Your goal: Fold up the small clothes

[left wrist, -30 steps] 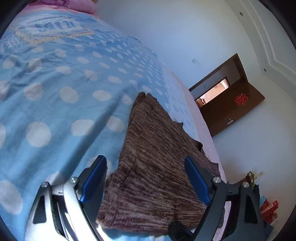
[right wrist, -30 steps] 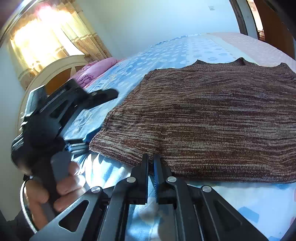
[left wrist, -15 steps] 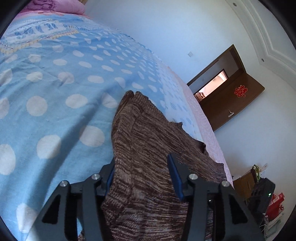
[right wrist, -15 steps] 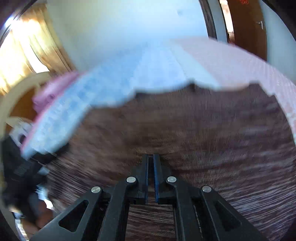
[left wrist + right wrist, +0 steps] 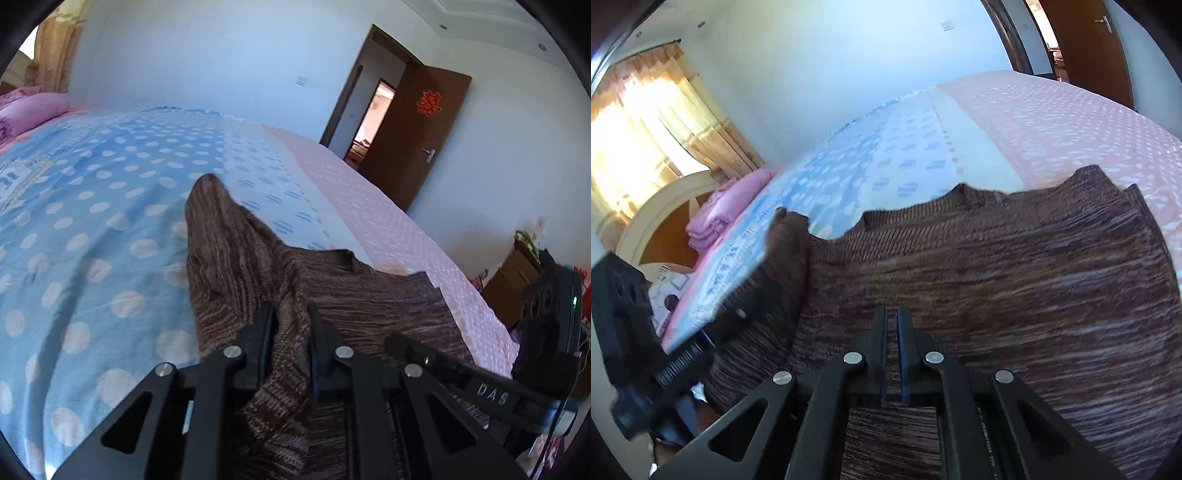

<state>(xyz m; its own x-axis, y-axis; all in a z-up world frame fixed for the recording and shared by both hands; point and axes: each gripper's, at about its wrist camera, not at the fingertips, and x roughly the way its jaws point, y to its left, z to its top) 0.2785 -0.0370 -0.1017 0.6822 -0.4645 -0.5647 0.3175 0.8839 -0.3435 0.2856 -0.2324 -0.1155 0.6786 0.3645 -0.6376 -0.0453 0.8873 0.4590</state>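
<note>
Nearest, the left gripper (image 5: pixel 291 317) has just been closing and now pinches a raised fold of the brown knit sweater (image 5: pixel 236 254) between its jaws. The right gripper (image 5: pixel 892 325) is clenched, pads nearly together over the sweater (image 5: pixel 1015 266); whether cloth is caught I cannot tell. The sweater lies on the near part of the bed (image 5: pixel 92 221), with a pink pillow (image 5: pixel 33 110) at the far left.

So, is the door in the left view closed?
No, the brown door stands open, and a lit room shows through the doorway.
</note>
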